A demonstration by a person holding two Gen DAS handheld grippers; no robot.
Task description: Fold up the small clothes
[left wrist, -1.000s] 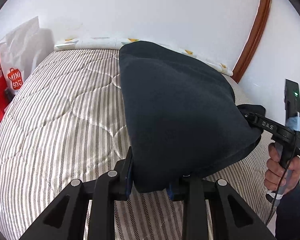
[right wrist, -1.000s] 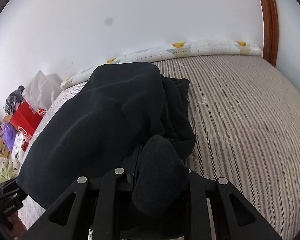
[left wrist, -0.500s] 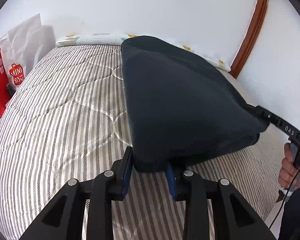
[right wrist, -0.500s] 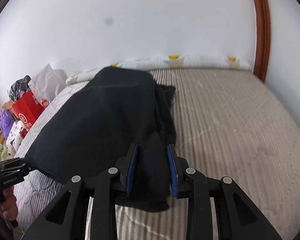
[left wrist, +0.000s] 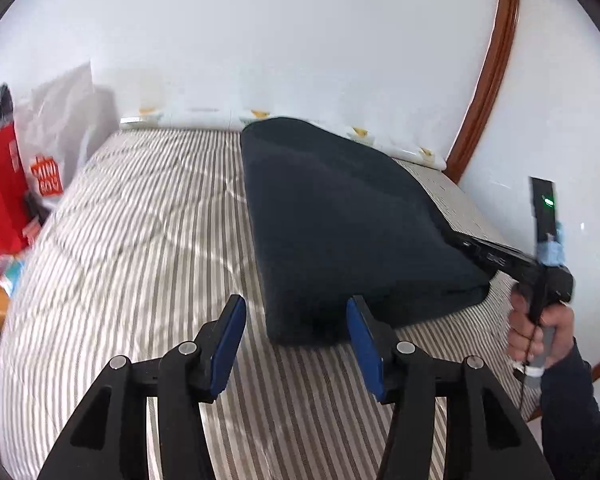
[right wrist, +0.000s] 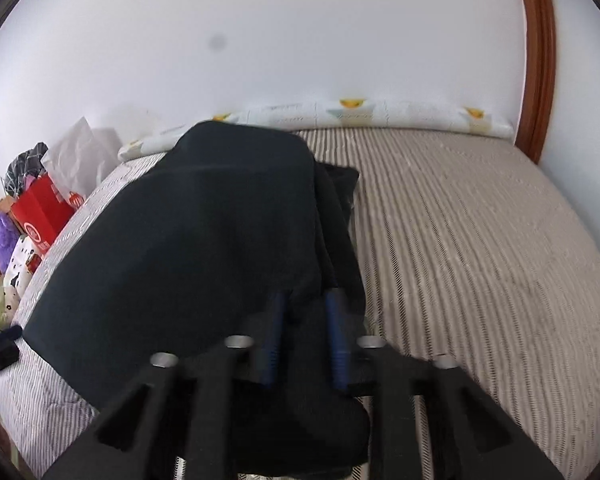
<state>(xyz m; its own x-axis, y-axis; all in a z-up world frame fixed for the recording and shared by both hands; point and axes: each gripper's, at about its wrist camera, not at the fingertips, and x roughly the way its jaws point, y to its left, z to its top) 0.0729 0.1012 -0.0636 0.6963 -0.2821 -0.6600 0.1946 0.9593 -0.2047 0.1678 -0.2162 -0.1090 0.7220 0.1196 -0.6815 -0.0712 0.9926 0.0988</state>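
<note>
A dark navy garment [left wrist: 340, 216] lies folded on the striped mattress [left wrist: 140, 240]. My left gripper [left wrist: 296, 312] is open and empty, its blue pads either side of the garment's near left corner, just behind it. My right gripper [right wrist: 306, 304] is shut on the garment's [right wrist: 204, 240] near right corner, with cloth bunched between the blue pads and hanging below. The right gripper also shows in the left wrist view [left wrist: 472, 246], at the garment's right corner.
Red and white shopping bags [left wrist: 16, 184] and clutter stand left of the bed. A patterned long pillow [right wrist: 360, 116] lies along the white wall. A brown door frame [left wrist: 488, 72] is at the right. The mattress front edge is near both grippers.
My left gripper has opened and let go of the garment's corner, which now rests on the mattress. The garment has been lowered flat. The right gripper stays shut on it.
</note>
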